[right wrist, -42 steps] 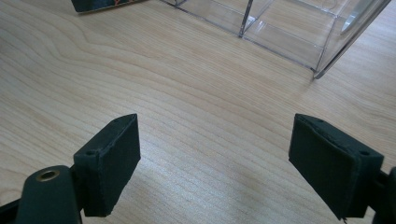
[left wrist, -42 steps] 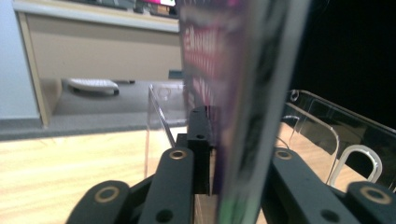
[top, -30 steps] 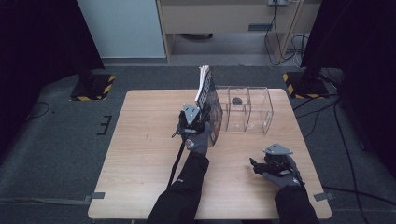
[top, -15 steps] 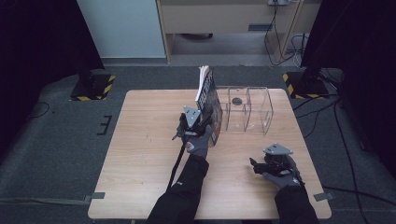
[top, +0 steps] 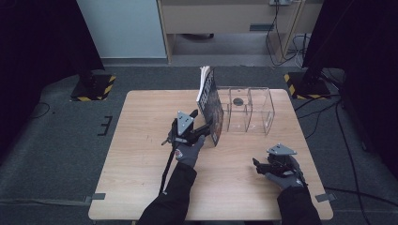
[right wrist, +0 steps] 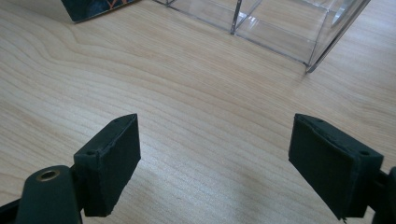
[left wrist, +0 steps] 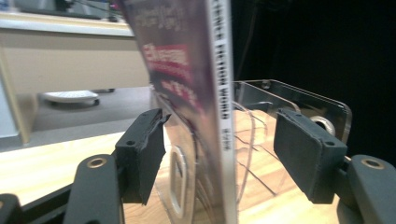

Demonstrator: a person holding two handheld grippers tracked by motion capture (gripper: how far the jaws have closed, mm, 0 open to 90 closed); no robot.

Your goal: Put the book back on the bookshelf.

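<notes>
A dark-covered book (top: 210, 104) stands upright on the table, its top tilted left, against the left side of a clear acrylic rack (top: 248, 110). My left gripper (top: 207, 129) reaches the book's lower near edge. In the left gripper view the book's white spine (left wrist: 220, 116) rises between the jaws of the left gripper (left wrist: 224, 154), which is open; the left pad (left wrist: 140, 154) sits close to the cover and the right pad (left wrist: 308, 158) stands well apart. My right gripper (top: 256, 165) hovers open over bare wood near the front right, with nothing between its fingers (right wrist: 109, 163).
The wooden table (top: 141, 154) has free surface left of the book and along the front. The rack's near corner (right wrist: 310, 65) and the book's bottom corner (right wrist: 93, 7) lie beyond the right gripper. A small dark disc (top: 238, 101) lies inside the rack.
</notes>
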